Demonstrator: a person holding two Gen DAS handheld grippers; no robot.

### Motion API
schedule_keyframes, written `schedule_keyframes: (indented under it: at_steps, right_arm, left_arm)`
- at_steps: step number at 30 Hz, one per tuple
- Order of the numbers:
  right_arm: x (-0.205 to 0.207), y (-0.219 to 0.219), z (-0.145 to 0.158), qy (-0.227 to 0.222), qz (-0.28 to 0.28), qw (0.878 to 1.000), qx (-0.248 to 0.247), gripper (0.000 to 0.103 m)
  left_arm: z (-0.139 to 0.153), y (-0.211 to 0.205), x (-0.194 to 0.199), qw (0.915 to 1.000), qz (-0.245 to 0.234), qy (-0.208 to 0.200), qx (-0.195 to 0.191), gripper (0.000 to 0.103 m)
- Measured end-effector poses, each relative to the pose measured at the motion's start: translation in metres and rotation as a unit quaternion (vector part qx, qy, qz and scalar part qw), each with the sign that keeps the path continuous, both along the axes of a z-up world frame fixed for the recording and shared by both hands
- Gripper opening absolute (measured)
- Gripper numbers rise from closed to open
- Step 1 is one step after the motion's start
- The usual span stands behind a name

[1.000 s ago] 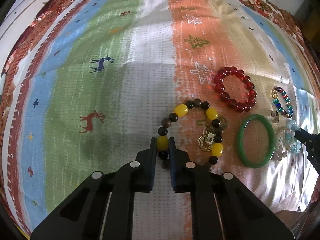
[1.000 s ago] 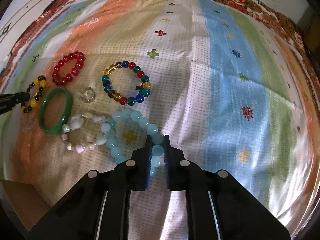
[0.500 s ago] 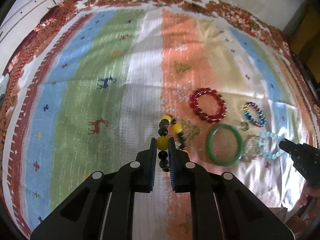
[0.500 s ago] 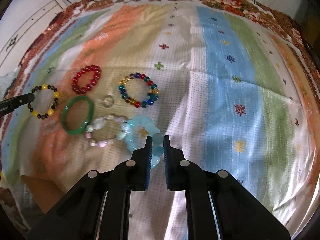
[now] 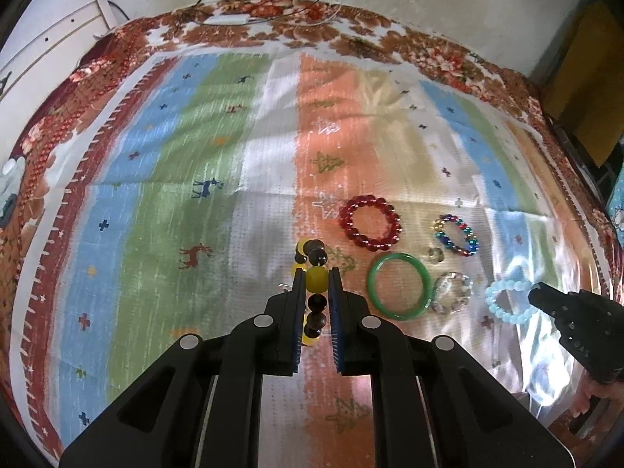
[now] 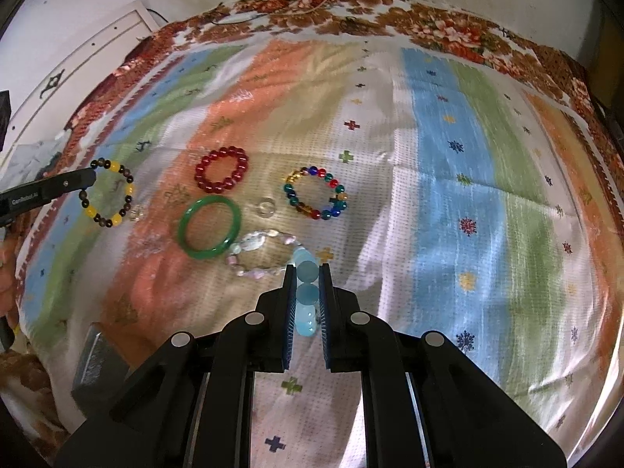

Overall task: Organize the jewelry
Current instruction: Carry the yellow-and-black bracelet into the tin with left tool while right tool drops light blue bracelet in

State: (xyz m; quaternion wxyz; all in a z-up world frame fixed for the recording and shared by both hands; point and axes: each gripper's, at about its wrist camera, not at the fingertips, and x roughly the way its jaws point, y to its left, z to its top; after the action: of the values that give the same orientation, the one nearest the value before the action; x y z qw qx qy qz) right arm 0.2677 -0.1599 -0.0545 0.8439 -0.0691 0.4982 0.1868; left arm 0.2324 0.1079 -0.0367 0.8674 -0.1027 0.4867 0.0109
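My left gripper [image 5: 316, 277] is shut on a yellow-and-dark bead bracelet [image 5: 315, 279] and holds it hanging above the striped cloth [image 5: 163, 210]; it also shows in the right wrist view [image 6: 111, 197]. My right gripper [image 6: 307, 273] is shut on a pale blue bead bracelet [image 6: 307, 271], lifted off the cloth; it also shows in the left wrist view [image 5: 509, 298]. On the cloth lie a red bead bracelet [image 5: 369, 223], a green bangle [image 5: 399, 286], a multicoloured bead bracelet [image 5: 456, 234], a pale pink bead bracelet [image 5: 452, 292] and a small clear ring [image 5: 435, 254].
A small gold earring piece [image 6: 136, 212] lies near the yellow bracelet. A grey block [image 6: 97, 366] sits at the cloth's near left edge. White furniture [image 5: 46, 43] stands at the far left. Cables [image 5: 296, 0] lie at the far edge by the wall.
Both grippers have risen, each lifting its bracelet off the cloth. The yellow-and-dark bracelet now hangs edge-on from the left gripper; the pale blue one hangs from the right.
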Motion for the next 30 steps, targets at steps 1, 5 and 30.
schedule_keyframes:
  at_steps: [1, 5, 30]
  right_arm:
    - [-0.002, 0.001, 0.001, -0.001, 0.001, 1.000, 0.001, 0.012]
    - [-0.011, 0.003, 0.007, -0.007, 0.007, 1.000, 0.004, 0.012]
    - [-0.064, 0.003, 0.043, -0.050, 0.021, 0.998, 0.040, 0.012]
  left_arm:
    - [0.002, -0.002, -0.002, 1.0000, -0.001, -0.002, -0.001, 0.011]
    - [0.009, -0.009, -0.011, 0.9999, -0.009, -0.013, -0.001, 0.011]
    - [0.045, -0.061, -0.070, 0.9955, -0.067, -0.066, -0.006, 0.011]
